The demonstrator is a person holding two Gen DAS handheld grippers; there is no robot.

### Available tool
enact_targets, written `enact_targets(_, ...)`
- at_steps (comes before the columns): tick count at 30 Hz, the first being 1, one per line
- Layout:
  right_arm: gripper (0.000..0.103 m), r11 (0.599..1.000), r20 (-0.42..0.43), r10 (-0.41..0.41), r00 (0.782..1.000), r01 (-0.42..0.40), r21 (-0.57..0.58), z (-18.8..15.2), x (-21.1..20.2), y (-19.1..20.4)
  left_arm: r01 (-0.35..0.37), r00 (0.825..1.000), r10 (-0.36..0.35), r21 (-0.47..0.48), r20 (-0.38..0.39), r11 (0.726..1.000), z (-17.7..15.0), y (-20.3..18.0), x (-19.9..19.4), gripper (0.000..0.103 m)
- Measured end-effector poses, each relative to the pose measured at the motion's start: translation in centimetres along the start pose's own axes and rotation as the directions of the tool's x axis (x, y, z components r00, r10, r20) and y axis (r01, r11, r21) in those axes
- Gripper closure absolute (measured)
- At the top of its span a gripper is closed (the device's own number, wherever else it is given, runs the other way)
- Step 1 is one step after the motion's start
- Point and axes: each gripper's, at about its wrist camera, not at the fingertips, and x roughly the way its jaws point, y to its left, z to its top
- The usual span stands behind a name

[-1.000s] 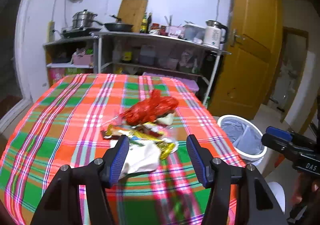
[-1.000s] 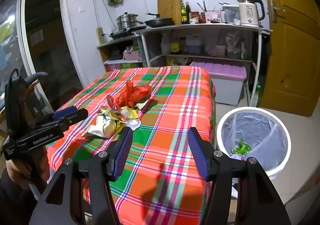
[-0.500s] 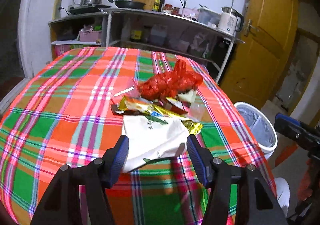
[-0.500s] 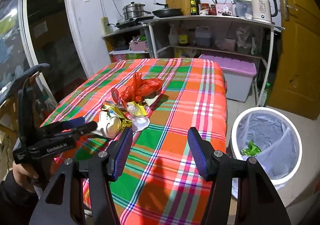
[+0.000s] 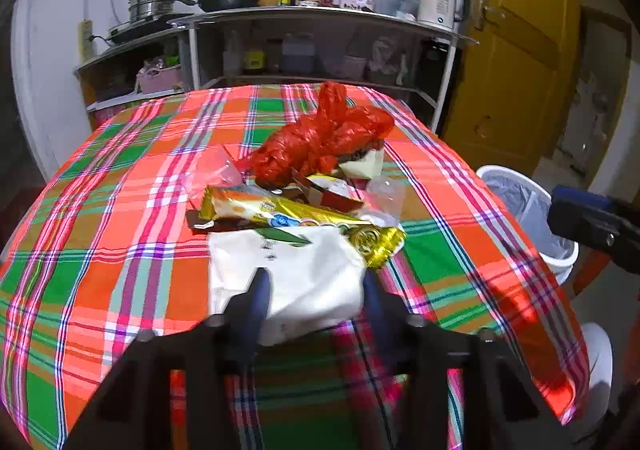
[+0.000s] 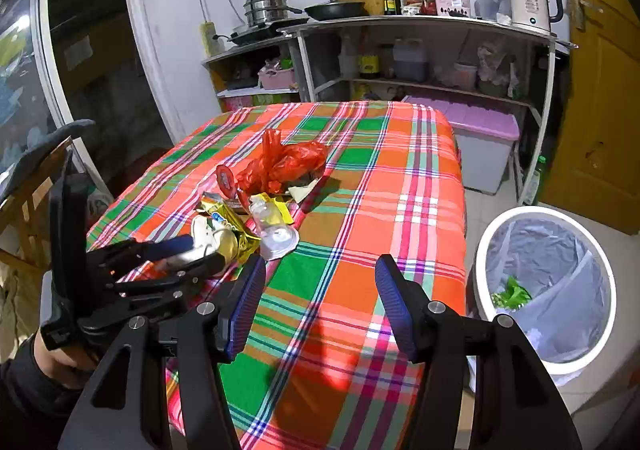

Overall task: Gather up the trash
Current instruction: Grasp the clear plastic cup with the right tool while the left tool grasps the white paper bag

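Observation:
A trash pile lies on the plaid tablecloth (image 5: 100, 234): a white wrapper (image 5: 296, 270), a gold wrapper (image 5: 288, 210), a red plastic bag (image 5: 320, 142) and clear plastic cups. My left gripper (image 5: 314, 286) is open, its fingers straddling the near edge of the white wrapper; it also shows in the right wrist view (image 6: 192, 250). My right gripper (image 6: 320, 298) is open and empty above the table's near right part. A white bin (image 6: 548, 290) with a grey liner stands on the floor to the right.
Metal shelves (image 6: 420, 50) with pots, bottles and a kettle stand behind the table. A purple-lidded box (image 6: 480, 138) sits under them. A yellow door (image 5: 520, 50) is at the right. The bin also shows in the left wrist view (image 5: 524, 210).
My left gripper has moved forward onto the trash pile, its fingers now around the white wrapper and closer together. The right gripper has shifted slightly toward the table.

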Motion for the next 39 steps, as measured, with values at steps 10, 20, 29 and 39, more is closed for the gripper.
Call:
enact_targets(10, 0.045, 0.999, -0.021, 0.039, 0.999, -0.039, -0.015, 0.6, 2.4, 1.0, 0.03, 0.998, -0.027, -0.055, 0.055, 0.998, 0.0, 1.5, -1.9, 0.075)
enact_targets(20, 0.057, 0.998, -0.075, 0.056, 0.996, -0.059, -0.032, 1.9, 7.1, 2.5, 0.06, 0.992, -0.046, -0.113, 0.116, 0.992, 0.8, 3.5, -4.4, 0.079)
enact_targets(29, 0.065, 0.995, -0.124, 0.072, 0.99, -0.08, -0.061, 2.9, 10.9, 3.9, 0.061, 0.991, -0.045, -0.122, 0.127, 0.991, 0.8, 4.3, -4.6, 0.08)
enact_targets(39, 0.073, 0.995, -0.109, 0.076, 0.991, -0.082, -0.053, 2.8, 10.8, 3.6, 0.065, 0.988, -0.046, -0.132, 0.145, 0.989, 1.2, 4.6, -5.3, 0.081)
